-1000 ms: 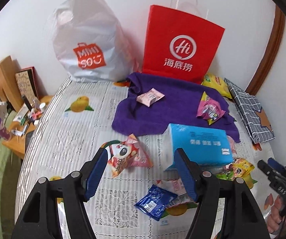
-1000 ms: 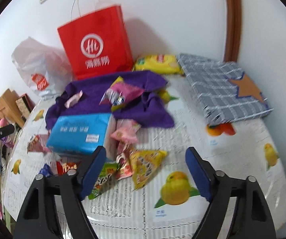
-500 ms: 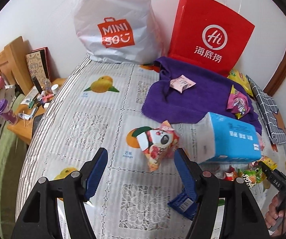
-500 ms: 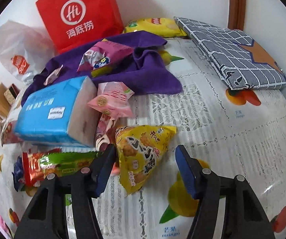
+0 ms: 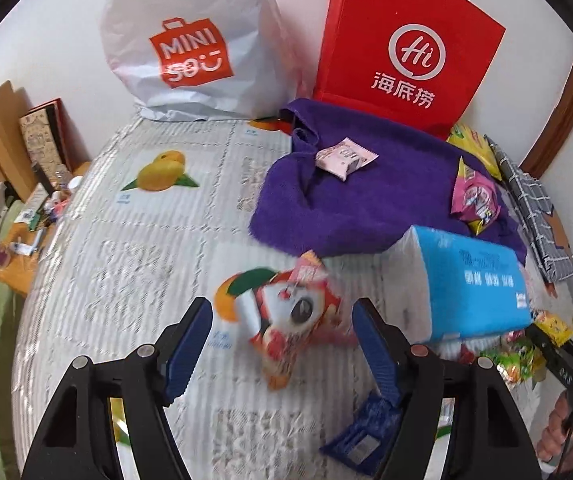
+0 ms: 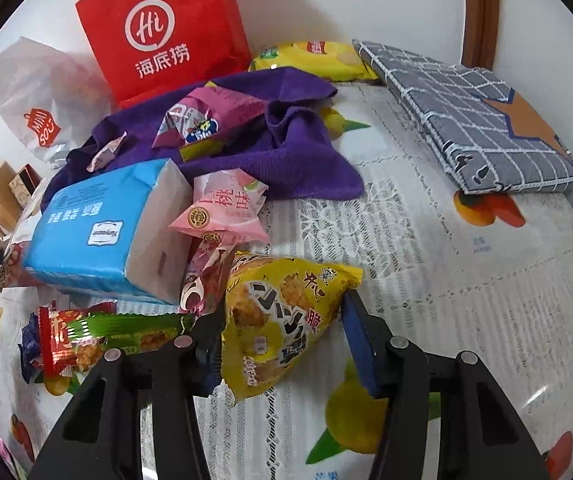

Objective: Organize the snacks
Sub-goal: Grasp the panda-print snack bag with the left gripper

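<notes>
- Right gripper [image 6: 282, 344]: jaws have just been closing, both pads now against the yellow snack bag [image 6: 282, 320] between them.
- Left gripper [image 5: 282, 344]: jaws wide apart, red-and-white snack bag [image 5: 294, 320] lying between them, touching neither pad.

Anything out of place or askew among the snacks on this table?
Yes. The blue tissue pack is not a snack, yet it lies tilted on top of several snack packets. The purple towel is crumpled, with a pink snack bag and a small pink packet lying on it.

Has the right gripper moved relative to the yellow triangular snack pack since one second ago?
Yes. The right gripper has come down toward the tablecloth, now straddling the yellow snack pack, and its jaws have just been closing.
</notes>
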`<move>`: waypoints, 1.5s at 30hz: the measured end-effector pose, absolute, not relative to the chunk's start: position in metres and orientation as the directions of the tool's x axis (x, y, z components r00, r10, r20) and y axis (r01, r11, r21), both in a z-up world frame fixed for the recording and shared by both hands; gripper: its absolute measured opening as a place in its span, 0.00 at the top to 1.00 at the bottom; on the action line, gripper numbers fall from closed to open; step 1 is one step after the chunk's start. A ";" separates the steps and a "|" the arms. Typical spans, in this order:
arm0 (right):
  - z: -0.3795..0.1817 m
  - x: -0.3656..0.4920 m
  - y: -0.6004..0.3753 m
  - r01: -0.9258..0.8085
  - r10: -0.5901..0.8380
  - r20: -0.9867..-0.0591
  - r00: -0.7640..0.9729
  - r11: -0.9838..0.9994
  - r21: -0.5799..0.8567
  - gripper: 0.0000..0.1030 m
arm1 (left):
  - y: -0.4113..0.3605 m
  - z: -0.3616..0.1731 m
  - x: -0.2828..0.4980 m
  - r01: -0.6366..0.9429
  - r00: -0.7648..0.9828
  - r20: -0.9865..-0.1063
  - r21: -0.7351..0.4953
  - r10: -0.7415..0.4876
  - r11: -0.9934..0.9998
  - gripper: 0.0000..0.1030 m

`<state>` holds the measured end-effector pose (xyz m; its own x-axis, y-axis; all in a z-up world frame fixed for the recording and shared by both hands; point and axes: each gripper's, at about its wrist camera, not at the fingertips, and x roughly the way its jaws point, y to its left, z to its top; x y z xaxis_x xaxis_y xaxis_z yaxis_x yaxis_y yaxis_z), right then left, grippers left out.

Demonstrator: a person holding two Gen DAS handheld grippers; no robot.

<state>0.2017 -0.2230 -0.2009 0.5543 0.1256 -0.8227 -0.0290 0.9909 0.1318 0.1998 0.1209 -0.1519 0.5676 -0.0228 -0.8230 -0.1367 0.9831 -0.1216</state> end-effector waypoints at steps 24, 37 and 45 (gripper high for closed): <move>-0.197 0.195 -0.235 -0.009 0.117 -0.818 0.563 0.991 0.136 0.50 | 0.109 -0.196 0.220 -0.064 0.464 -0.877 -0.173 -0.124 0.983 0.52; -0.176 0.175 -0.236 -0.031 0.129 -0.785 0.606 0.990 0.138 0.51 | 0.100 -0.177 0.194 -0.058 0.504 -0.858 -0.145 -0.096 0.988 0.56; -0.153 0.156 -0.231 -0.061 0.157 -0.757 0.634 0.986 0.154 0.51 | 0.098 -0.154 0.164 -0.072 0.533 -0.841 -0.154 -0.092 0.985 0.56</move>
<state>0.1562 -0.2313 -0.1534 0.6343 0.1572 -0.7569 -0.0611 0.9862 0.1537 0.1641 0.0980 -0.1536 0.5330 -0.0920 -0.8411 -0.0723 0.9855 -0.1536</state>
